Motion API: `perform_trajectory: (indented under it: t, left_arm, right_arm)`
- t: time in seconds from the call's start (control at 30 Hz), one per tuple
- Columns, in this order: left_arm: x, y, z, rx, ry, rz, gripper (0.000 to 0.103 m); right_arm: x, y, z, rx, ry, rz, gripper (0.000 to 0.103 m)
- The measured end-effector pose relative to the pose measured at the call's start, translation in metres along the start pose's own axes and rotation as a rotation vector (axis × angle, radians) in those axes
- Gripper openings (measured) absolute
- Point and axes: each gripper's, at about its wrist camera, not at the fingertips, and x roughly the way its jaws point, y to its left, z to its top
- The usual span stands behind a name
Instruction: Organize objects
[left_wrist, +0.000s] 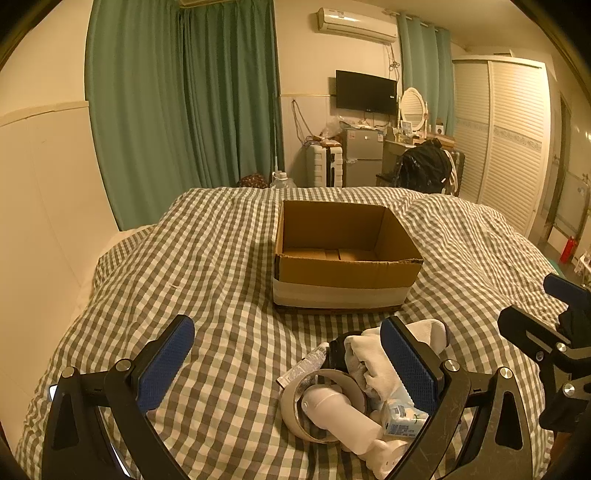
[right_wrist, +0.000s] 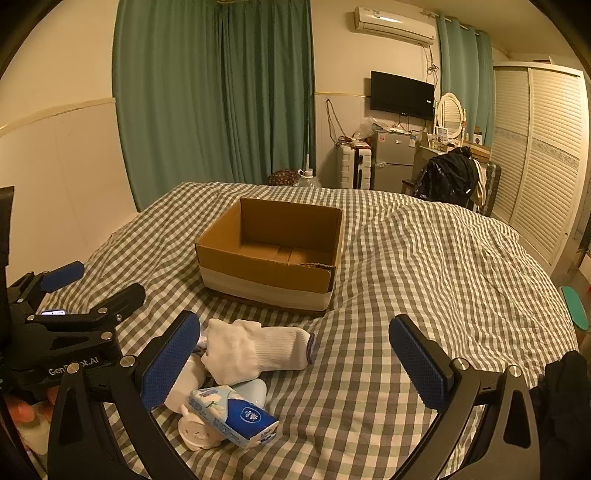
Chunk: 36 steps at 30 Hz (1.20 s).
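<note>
Left wrist view: both grippers spread wide, holding nothing, over a pile on the bed (left_wrist: 221, 258).
Only it shows the tape roll (left_wrist: 295, 406); the right wrist view shows the tissue pack (right_wrist: 236, 417) whole, near the left gripper (left_wrist: 288, 365), right gripper (right_wrist: 295, 362) and cardboard box (left_wrist: 343, 258).

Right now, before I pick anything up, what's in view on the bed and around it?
box: 1, brown cardboard with pale band, mid-bed, open, looks empty
sock: 1 white bundle, front of the pile
tissue pack: 1, blue-white, nearest edge of pile
white bottle: 1, lying through the tape roll
tape roll: 1, beige, in pile
tube: 1, small, beside tape roll
bedspread: 1, grey-white check
left gripper: open, blue pads
right gripper: open, blue pads
</note>
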Motion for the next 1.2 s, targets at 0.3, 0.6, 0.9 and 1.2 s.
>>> perform_trajectory:
  t: [0.3,0.6,0.9,1.2]
  left_arm:
    - [0.011,0.002,-0.012,0.015,0.029,0.016,0.103]
    - [0.05,0.001,-0.038,0.031,0.145,0.008,0.1]
    - [0.088,0.005,-0.063,0.031,0.271,-0.01,0.073]
    - [0.094,0.009,-0.065,0.021,0.281,-0.066,0.017]
  right_arm:
    - [0.001,0.002,-0.001,-0.011,0.001,0.003,0.103]
    - [0.022,-0.006,-0.012,-0.013,0.045,-0.028,0.103]
    - [0.053,-0.009,-0.024,-0.023,0.117,-0.03,0.103]
    - [0.068,0.011,-0.029,-0.049,0.171,0.05,0.103]
